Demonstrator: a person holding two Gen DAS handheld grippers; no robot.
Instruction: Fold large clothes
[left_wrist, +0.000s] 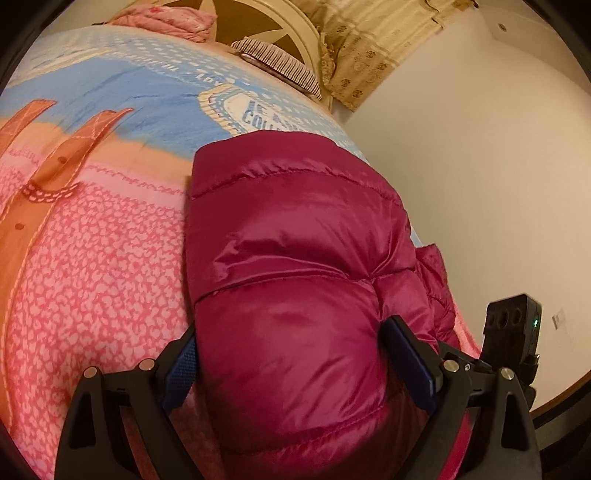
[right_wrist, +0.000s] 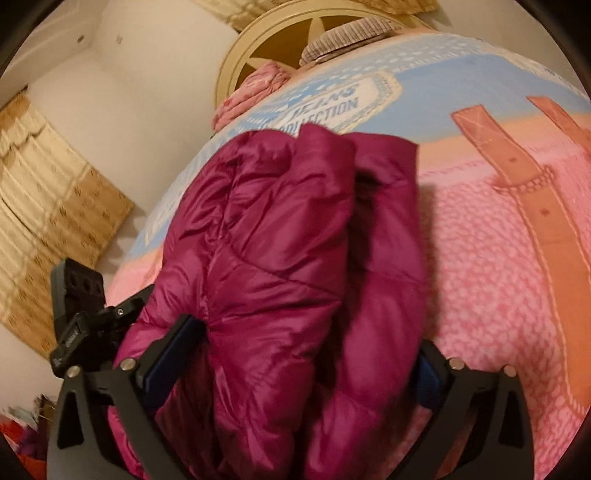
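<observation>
A shiny magenta puffer jacket (left_wrist: 295, 229) lies bunched in a thick fold on the bed, near its edge. In the left wrist view my left gripper (left_wrist: 291, 328) straddles the near end of the bundle. Both blue pads (left_wrist: 408, 352) press into the padding, and creases run out from the right one. In the right wrist view the jacket (right_wrist: 266, 251) shows several loose folds with a dark gap between two layers. My right gripper (right_wrist: 308, 334) stands wide around this end; its left pad (right_wrist: 170, 354) touches the fabric and the right finger sits beside it, partly hidden.
The bed cover (left_wrist: 92, 258) is pink and blue with a printed orange belt. At the head end are a cream headboard (left_wrist: 295, 22), a striped pillow (left_wrist: 280, 62) and a pink bundle of cloth (left_wrist: 166, 18). A white wall (left_wrist: 480, 147) and a beige curtain (right_wrist: 48, 206) border the bed.
</observation>
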